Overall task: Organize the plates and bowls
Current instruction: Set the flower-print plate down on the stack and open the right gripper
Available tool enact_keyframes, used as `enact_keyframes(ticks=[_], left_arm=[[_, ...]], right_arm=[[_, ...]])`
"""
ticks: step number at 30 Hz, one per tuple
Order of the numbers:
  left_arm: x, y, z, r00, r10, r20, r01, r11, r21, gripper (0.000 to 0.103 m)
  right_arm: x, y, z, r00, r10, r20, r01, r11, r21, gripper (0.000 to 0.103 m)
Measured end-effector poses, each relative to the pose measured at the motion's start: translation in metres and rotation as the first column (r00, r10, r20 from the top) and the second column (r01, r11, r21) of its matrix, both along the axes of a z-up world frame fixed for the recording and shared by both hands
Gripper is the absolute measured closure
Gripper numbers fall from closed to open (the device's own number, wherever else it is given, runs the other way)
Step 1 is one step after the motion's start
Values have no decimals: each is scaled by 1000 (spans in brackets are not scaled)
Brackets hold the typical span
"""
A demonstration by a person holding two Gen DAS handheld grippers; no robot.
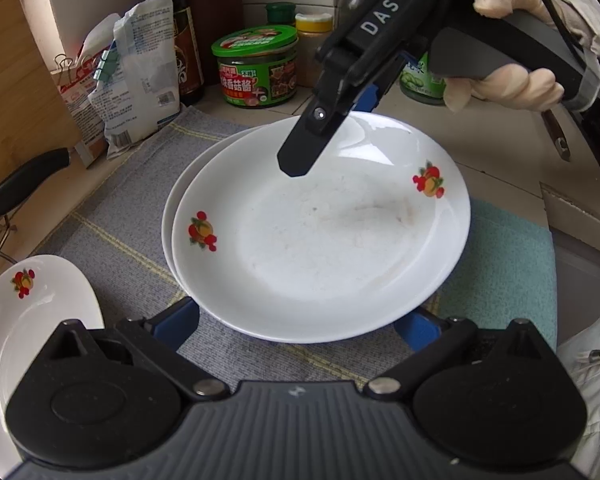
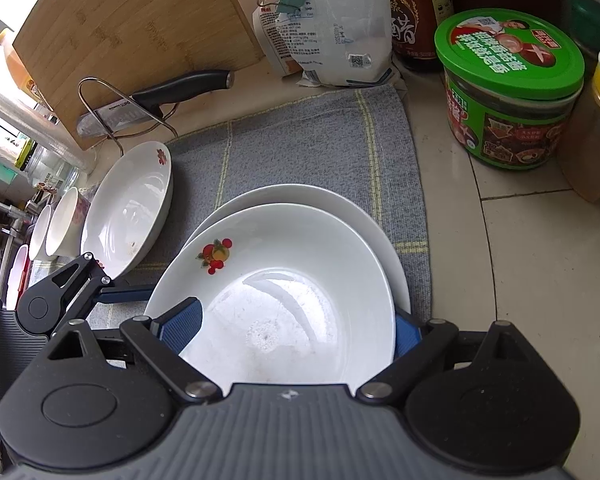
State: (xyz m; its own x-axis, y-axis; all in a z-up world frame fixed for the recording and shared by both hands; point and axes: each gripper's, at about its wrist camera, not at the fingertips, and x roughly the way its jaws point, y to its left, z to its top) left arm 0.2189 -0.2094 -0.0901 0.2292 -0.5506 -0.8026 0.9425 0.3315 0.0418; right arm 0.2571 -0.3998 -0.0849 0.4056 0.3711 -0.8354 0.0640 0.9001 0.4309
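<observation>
A white plate with fruit prints (image 1: 320, 236) lies on top of a plain white plate (image 1: 172, 216) on a grey cloth (image 1: 132, 216). My right gripper (image 1: 336, 128) comes in from the far side with its jaws around the top plate's far rim; in the right wrist view the plate (image 2: 284, 300) sits between the blue pads (image 2: 180, 328), which look closed on its rim. My left gripper (image 1: 304, 328) is open, its blue fingers (image 1: 176, 320) wide apart at the plate's near rim, partly under it. A third fruit-print plate (image 1: 32, 320) lies at the lower left.
A green-lidded jar (image 1: 260, 68), a dark bottle (image 1: 180, 36), clipped bags (image 1: 136, 76) and spice jars stand behind the cloth. A knife (image 2: 156, 100) rests in a wire rack by a bamboo board (image 2: 132, 36). White bowls (image 2: 60, 224) stand beside the third plate (image 2: 128, 208). A teal cloth (image 1: 512, 280) lies to the right.
</observation>
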Motion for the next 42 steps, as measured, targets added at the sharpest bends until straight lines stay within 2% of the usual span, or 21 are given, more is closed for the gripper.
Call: enact_keyframes(ticks=[27,42], left_arm=[[-5,-1,3,999,-10,36,11,1000,-6,1],[-8,4,4,998,32,56,-31,999,-14,1]], right_arm=[[-10,2,6,1000,-9,13,9,999,-33,6],[-18,10,12,1000,3,20,-1,995,-104,6]])
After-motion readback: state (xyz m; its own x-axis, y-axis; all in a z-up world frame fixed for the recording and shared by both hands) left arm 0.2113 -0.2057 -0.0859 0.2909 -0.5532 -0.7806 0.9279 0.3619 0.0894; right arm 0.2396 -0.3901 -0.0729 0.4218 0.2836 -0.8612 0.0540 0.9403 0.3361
